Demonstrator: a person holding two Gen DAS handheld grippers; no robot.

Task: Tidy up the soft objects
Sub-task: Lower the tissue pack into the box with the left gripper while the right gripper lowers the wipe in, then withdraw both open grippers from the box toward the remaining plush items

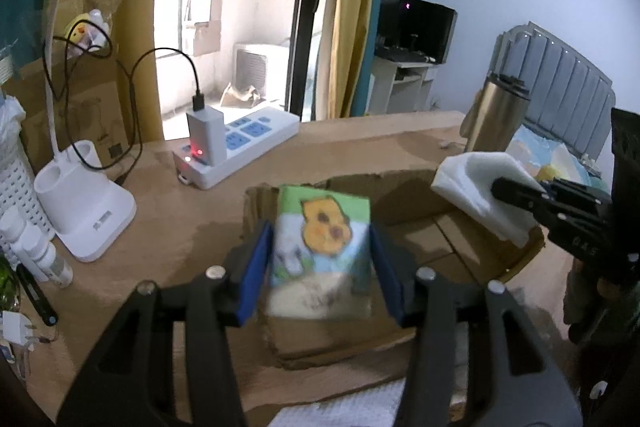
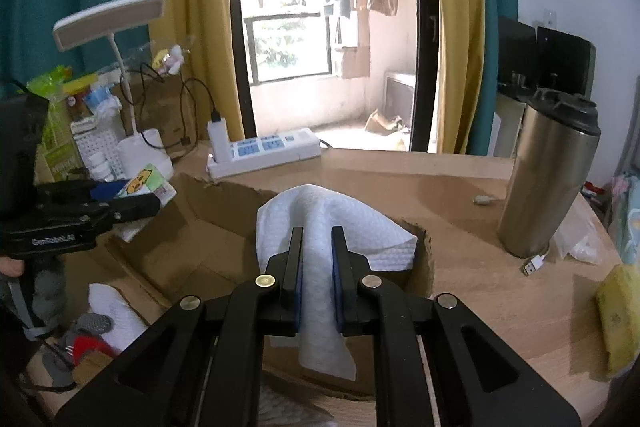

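Wooden desk (image 2: 460,291) carried an open cardboard box (image 2: 192,227); above it, the left gripper (image 1: 320,259) clamped a green cartoon-printed tissue pack (image 1: 320,247), the right gripper (image 2: 316,239) pinched a white folded cloth (image 2: 320,227).

Two close wrist fisheyes angled down along their fingers, both over the cardboard box (image 1: 420,227) (image 2: 208,247).

wooden table (image 2: 460,187) | on it: cardboard box (image 2: 208,227), power strip (image 2: 272,151), steel tumbler (image 2: 548,183)
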